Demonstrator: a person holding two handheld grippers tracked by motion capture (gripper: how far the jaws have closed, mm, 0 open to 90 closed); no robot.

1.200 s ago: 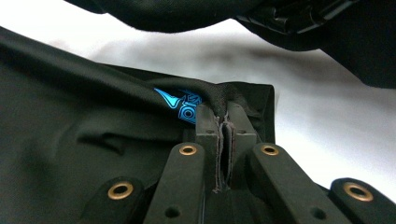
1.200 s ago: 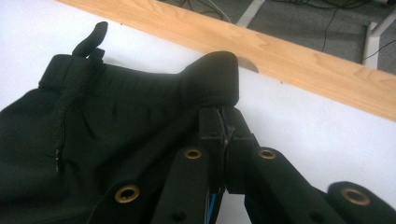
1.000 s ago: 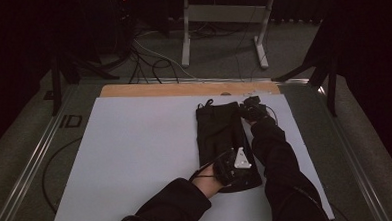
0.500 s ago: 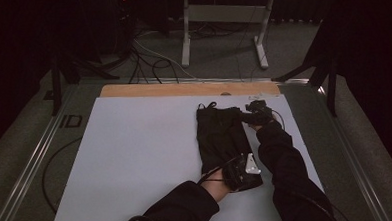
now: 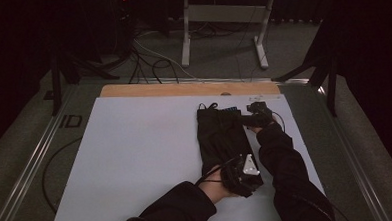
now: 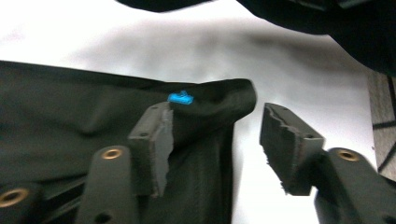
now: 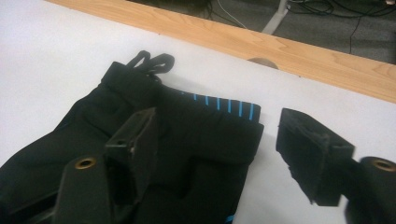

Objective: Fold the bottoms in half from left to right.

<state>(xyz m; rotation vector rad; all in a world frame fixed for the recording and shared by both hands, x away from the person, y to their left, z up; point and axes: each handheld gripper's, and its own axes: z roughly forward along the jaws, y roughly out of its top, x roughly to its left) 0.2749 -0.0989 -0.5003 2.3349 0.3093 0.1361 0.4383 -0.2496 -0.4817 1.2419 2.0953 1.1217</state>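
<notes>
A: At the near edge of the white sheet, the left gripper spreads its jaws around the near corner of the black garment.

B: Its long axis runs away from the person?

A: Yes. At the far, blue-striped end the right gripper stands with jaws apart, one pad over the cloth, one beside it
</notes>
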